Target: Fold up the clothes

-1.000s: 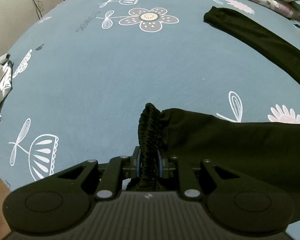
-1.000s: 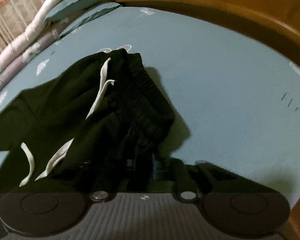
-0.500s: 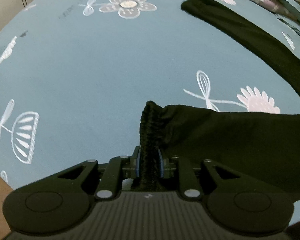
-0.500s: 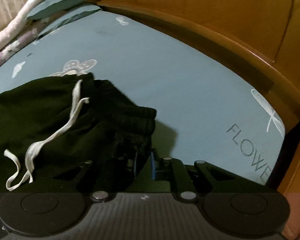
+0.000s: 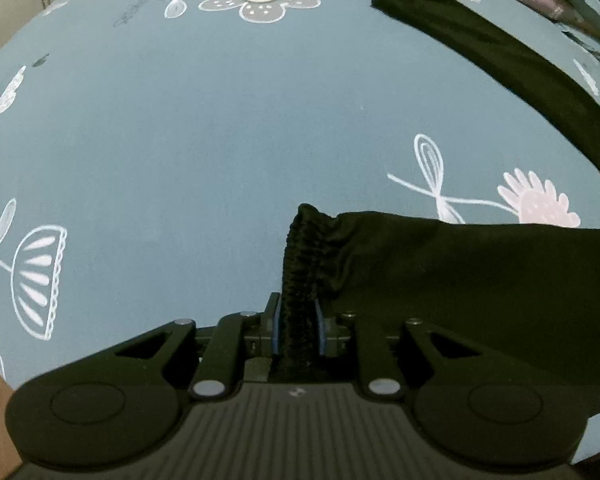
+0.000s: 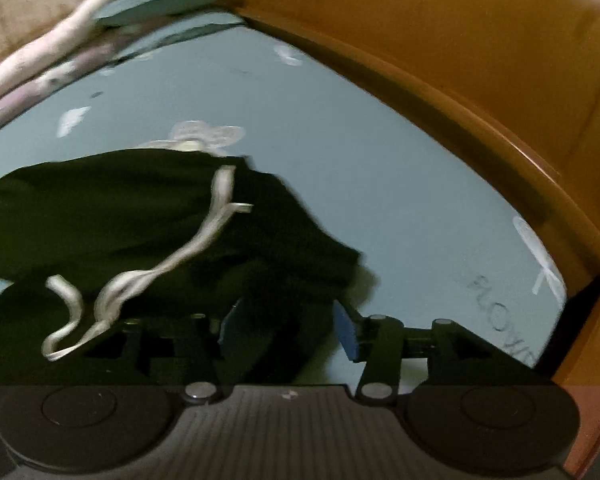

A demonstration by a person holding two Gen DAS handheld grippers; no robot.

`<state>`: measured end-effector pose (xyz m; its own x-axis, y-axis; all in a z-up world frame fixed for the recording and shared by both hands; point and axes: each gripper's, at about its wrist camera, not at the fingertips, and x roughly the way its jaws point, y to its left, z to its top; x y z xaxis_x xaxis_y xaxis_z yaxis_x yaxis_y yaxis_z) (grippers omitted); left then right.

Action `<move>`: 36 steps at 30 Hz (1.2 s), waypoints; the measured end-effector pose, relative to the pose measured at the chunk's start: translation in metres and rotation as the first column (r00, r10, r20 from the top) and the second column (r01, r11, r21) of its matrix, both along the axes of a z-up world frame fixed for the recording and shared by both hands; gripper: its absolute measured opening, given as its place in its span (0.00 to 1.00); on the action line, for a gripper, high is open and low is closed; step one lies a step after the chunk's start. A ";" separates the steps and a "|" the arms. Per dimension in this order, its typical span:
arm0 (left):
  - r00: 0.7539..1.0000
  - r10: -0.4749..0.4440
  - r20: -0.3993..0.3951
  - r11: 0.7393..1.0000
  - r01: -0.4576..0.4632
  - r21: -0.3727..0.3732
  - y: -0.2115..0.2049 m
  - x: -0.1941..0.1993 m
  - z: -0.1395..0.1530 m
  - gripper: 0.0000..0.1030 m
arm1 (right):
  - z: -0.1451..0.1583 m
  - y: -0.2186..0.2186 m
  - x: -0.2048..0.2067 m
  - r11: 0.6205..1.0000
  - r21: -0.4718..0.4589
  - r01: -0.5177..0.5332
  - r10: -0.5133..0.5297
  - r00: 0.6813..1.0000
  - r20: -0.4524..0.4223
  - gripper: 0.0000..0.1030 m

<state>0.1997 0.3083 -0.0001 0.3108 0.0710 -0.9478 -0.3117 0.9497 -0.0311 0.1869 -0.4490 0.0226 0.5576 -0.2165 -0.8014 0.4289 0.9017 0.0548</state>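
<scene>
While left fingers [image 5: 297,330] pinch black trousers' [image 5: 440,264] waistband; right fingers [image 6: 288,330] just spread, trousers between

Both units same build: left gripper [image 5: 297,326] and right gripper [image 6: 286,326] have matte black ribbed bodies with a small white logo mark at centre. Round recessed discs sit on each side, silver pivot screws on black linkage arms. Finger pads [image 6: 346,334] are blue.
</scene>
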 end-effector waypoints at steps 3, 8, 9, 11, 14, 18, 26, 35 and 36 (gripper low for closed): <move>1.000 -0.006 0.001 1.000 0.006 -0.015 0.005 -0.001 -0.001 0.16 | 0.003 0.021 0.003 0.999 -0.010 -0.052 0.052 0.999 -0.004 0.55; 1.000 0.021 -0.021 0.999 -0.022 -0.040 0.009 -0.016 -0.012 0.16 | 0.000 0.040 0.013 0.994 -0.009 -0.105 0.105 0.994 -0.027 0.56; 0.999 0.030 -0.023 0.999 -0.031 -0.043 0.011 -0.019 -0.012 0.16 | -0.001 0.042 0.014 0.994 -0.007 -0.109 0.108 0.994 -0.030 0.56; 0.999 0.048 -0.026 0.998 -0.049 -0.049 0.014 -0.026 -0.013 0.21 | -0.001 0.045 0.016 0.993 0.000 -0.118 0.118 0.993 -0.033 0.56; 0.998 0.056 -0.023 0.997 -0.057 -0.052 0.017 -0.029 -0.011 0.25 | -0.002 0.049 0.022 0.990 0.003 -0.138 0.138 0.990 -0.031 0.56; 0.999 0.052 -0.014 0.998 -0.053 -0.024 0.012 -0.029 -0.002 0.32 | 0.001 0.059 0.025 0.985 0.008 -0.170 0.170 0.985 -0.021 0.59; 0.996 -0.086 0.006 0.968 0.082 0.238 -0.007 -0.018 0.042 0.51 | 0.007 0.086 0.029 0.960 0.047 -0.277 0.276 0.961 0.018 0.63; 0.963 -0.240 0.126 0.967 0.248 -0.051 -0.064 -0.002 0.018 0.52 | -0.007 0.140 0.034 0.897 0.139 -0.419 0.421 0.907 0.014 0.65; 0.959 -0.255 0.124 0.964 0.263 -0.051 -0.071 0.002 0.010 0.52 | -0.010 0.146 0.034 0.892 0.143 -0.428 0.431 0.902 0.011 0.65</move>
<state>0.2019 0.2377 0.0095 0.4179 -0.0878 -0.9042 -0.0461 0.9920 -0.1176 0.2205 -0.3034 0.0127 0.5539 0.1546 -0.8181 0.0035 0.9822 0.1879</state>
